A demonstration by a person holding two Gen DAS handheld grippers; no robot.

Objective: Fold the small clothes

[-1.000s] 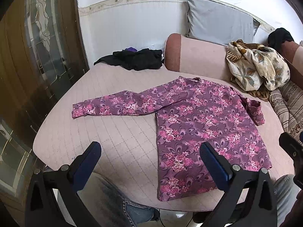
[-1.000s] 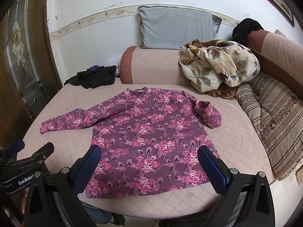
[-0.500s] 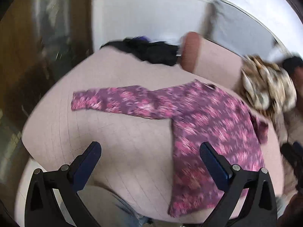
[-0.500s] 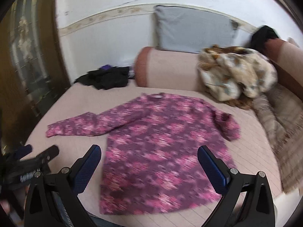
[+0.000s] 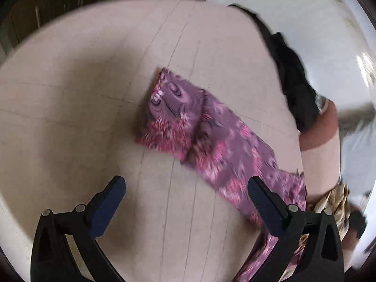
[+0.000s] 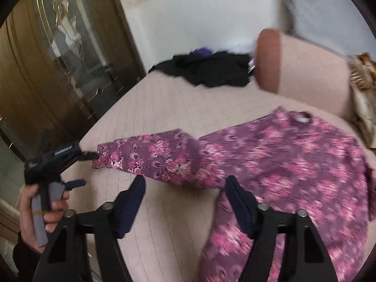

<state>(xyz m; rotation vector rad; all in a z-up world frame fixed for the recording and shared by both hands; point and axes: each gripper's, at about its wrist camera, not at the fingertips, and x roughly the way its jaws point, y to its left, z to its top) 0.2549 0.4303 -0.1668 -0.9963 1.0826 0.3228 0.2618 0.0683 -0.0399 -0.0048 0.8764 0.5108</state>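
Purple shirt (image 6: 293, 164) lies flat on the bed (image 6: 164, 108). Left gripper (image 5: 186, 193) gapes wide by its sleeve (image 5: 174, 119), holding nothing. Right gripper (image 6: 185, 188) too, half open

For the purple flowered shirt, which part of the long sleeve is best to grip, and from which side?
Probably the cuff end of the purple shirt's outstretched sleeve. It lies flat on the quilted cover with bare cover around it. The left gripper, open above it, could come down from the cuff side and pinch the open edge.

Black left tool (image 5: 186, 191) frame, dark blue pads (image 5: 110, 195), silver screws, bare hand (image 6: 38, 213), dark sleeve
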